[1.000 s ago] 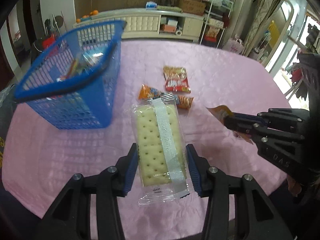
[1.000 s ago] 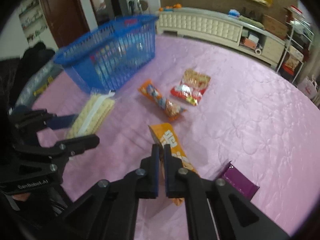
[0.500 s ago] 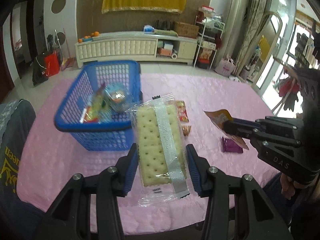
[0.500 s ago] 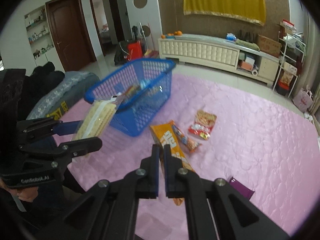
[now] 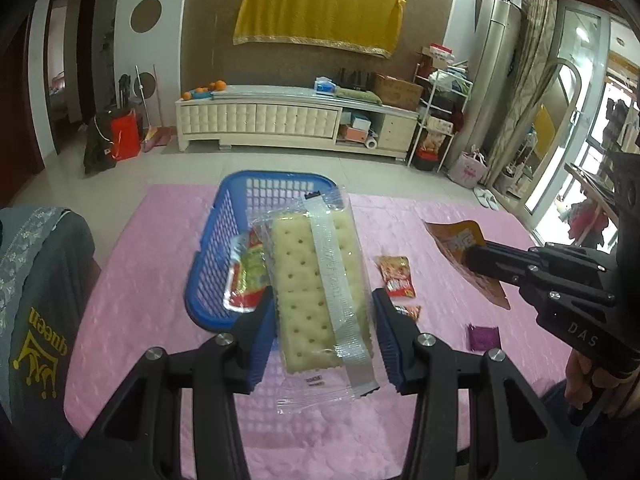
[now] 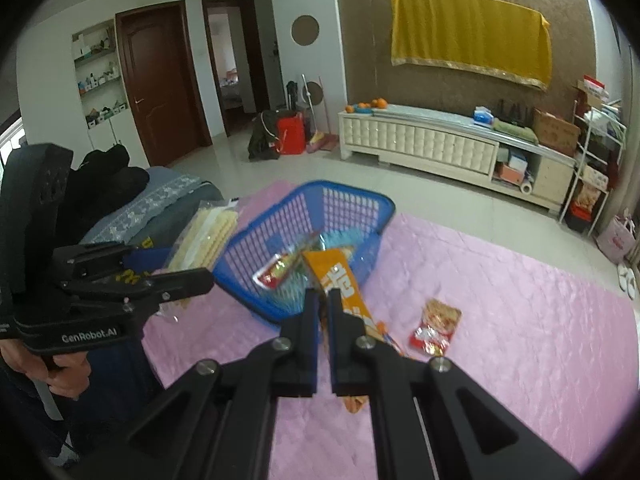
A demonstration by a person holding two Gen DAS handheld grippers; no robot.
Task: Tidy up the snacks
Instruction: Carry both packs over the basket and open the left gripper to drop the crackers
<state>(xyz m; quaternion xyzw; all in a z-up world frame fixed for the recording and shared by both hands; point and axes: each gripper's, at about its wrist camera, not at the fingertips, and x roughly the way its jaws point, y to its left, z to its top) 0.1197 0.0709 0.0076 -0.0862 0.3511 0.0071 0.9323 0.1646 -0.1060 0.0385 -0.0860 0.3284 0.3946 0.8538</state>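
Beyond both pairs of jaws sits the blue basket (image 5: 208,276) on the pink tablecloth (image 5: 152,280). Left gripper (image 5: 324,332) clamps the cracker pack (image 5: 316,284) between its pads, part-open. Right gripper (image 6: 323,312) is pinched tight on the orange snack packet (image 6: 340,276).

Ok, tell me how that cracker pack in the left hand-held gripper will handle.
The cracker pack probably stays stiff: it juts out flat from the left hand-held gripper. Likely fragile, being thin crackers. Its glossy clear wrapper may slip.
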